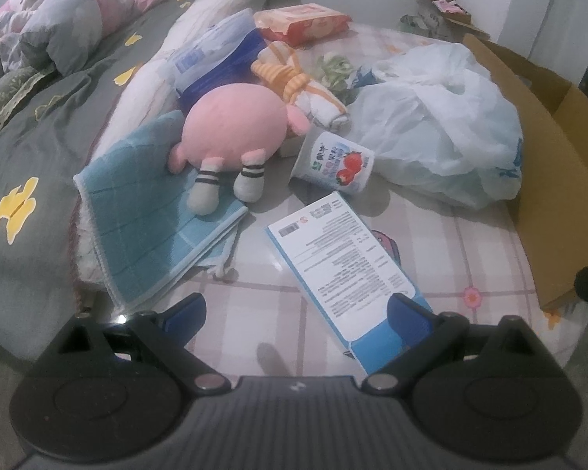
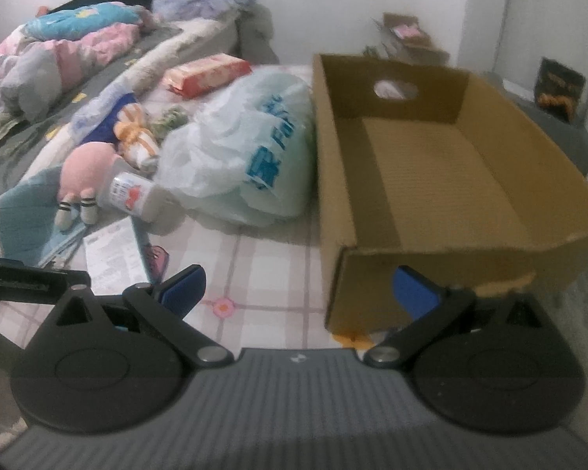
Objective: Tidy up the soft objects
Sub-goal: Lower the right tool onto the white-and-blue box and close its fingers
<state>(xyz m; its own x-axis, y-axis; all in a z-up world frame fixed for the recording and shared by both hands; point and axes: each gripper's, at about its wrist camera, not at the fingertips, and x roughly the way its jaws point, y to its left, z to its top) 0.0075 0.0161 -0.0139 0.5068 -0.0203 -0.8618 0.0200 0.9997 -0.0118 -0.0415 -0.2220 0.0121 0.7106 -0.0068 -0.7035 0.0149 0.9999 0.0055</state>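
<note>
Both the left gripper [image 1: 296, 307] and right gripper [image 2: 298, 284] hover with blue-padded jaws spread wide, holding nothing. Beyond the left gripper, a round pink plush toy [image 1: 231, 133] with striped socks lies on a folded teal cloth [image 1: 153, 211], just beside a tipped yogurt cup [image 1: 335, 164].

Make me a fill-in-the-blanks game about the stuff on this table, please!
1. The pink plush toy has its striped feet resting on the ____ cloth.
2. The cardboard box on the table has ____ inside it.
3. The left tongs and right tongs are both ____.
4. The cup lying on its side has red ____ pictured on it.

Missing words: blue; nothing; open; strawberries
</note>
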